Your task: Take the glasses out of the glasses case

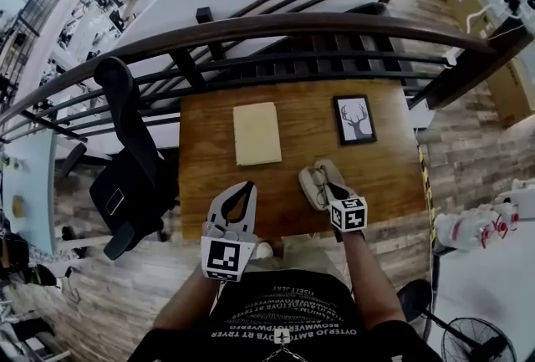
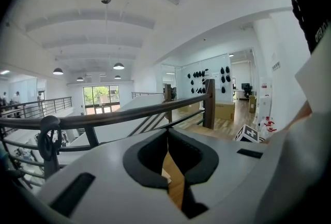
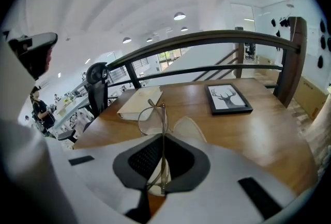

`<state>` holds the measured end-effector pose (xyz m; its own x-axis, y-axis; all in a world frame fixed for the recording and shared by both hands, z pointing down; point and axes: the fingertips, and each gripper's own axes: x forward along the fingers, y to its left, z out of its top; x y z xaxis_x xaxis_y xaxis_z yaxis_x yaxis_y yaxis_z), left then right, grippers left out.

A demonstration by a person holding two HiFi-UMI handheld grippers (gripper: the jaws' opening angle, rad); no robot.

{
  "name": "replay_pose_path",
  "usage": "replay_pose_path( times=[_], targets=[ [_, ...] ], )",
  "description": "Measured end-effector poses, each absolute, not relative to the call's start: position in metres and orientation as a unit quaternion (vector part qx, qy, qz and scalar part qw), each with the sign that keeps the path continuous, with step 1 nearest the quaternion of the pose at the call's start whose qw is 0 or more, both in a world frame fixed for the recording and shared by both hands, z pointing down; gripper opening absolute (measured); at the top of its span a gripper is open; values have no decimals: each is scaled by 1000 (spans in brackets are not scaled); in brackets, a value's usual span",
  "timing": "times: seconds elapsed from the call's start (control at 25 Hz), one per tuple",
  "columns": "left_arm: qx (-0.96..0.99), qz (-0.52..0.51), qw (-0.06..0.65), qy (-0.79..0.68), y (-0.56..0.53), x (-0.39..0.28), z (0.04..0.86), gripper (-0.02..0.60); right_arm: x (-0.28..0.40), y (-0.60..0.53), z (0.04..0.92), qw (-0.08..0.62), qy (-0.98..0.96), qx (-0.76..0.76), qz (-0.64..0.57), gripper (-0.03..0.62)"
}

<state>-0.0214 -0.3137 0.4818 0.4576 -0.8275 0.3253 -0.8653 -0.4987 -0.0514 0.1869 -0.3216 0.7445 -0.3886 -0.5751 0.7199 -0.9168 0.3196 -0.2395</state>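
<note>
The glasses case (image 1: 314, 181) is cream-coloured and lies open on the wooden table (image 1: 384, 168), near its front edge. My right gripper (image 1: 332, 187) is above it, shut on the thin wire-framed glasses (image 3: 151, 114). The frame runs between the jaws and the lenses stick out past the tips, lifted over the open case (image 3: 190, 128). In the right gripper view the jaws (image 3: 163, 137) meet on the frame. My left gripper (image 1: 249, 186) hovers at the table's front edge, left of the case. In its own view the left gripper (image 2: 167, 133) is shut and holds nothing.
A cream book (image 1: 257, 133) lies at the table's middle back, and a framed deer picture (image 1: 354, 119) at the back right. A dark wooden railing (image 1: 292, 24) runs behind the table. A black office chair (image 1: 125, 172) stands to the left.
</note>
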Motion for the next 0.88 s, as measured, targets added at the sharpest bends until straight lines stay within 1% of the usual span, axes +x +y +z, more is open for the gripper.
replay_pose_path(
  times=[0.88],
  targets=[
    [881, 124, 29, -456, -280, -24, 444, 29, 179, -271, 598, 142, -799, 546, 208, 26]
  ],
)
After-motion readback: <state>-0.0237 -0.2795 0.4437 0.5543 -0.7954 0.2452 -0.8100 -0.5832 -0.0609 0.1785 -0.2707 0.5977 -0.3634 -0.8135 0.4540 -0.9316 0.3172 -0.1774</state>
